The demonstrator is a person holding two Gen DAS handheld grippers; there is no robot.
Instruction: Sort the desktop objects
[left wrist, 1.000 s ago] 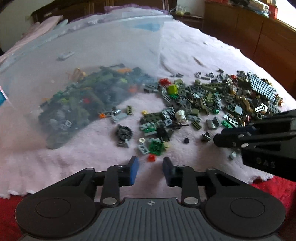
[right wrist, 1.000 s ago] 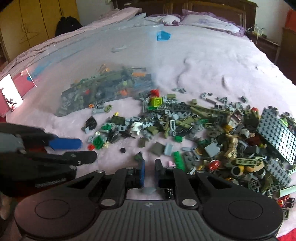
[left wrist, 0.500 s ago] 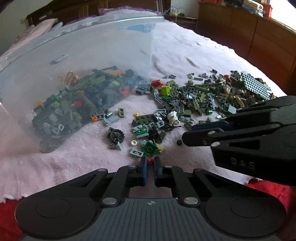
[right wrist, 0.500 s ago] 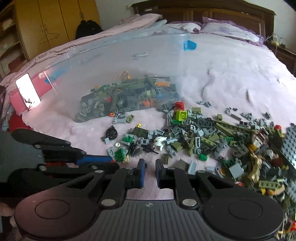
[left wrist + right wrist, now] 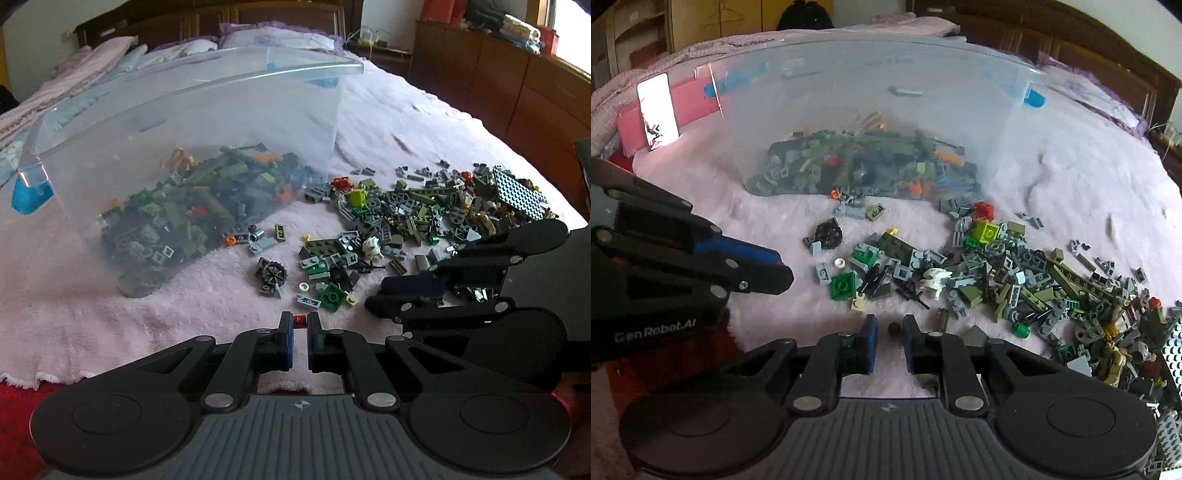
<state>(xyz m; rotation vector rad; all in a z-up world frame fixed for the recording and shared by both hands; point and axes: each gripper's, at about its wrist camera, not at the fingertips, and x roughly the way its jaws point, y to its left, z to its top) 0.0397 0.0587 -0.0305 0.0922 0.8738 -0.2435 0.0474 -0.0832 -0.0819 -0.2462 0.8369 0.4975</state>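
Observation:
My left gripper (image 5: 300,322) is shut on a tiny red brick (image 5: 300,318), held just above the pink blanket (image 5: 184,317). In the right wrist view my right gripper (image 5: 889,326) stands narrowly open around a small black round stud (image 5: 894,329) that lies on the blanket, pads apart from it. A clear plastic bin (image 5: 221,110) lies tipped on its side, with many green and grey bricks (image 5: 192,214) inside. Loose bricks (image 5: 1015,280) spread from its mouth to the right. The left gripper (image 5: 781,273) shows at the left of the right wrist view. The right gripper (image 5: 376,295) shows at the right of the left wrist view.
A green square plate (image 5: 843,284), a black wheel (image 5: 829,232) and a white claw piece (image 5: 936,278) lie just ahead of both grippers. A studded grey baseplate (image 5: 517,192) sits at the far right. Red cloth (image 5: 14,413) borders the blanket's near edge. Wooden cabinets (image 5: 517,92) stand behind.
My left gripper closed on the red brick and rose a little with it. My right gripper moved left and rolled; the black stud now lies between its fingers.

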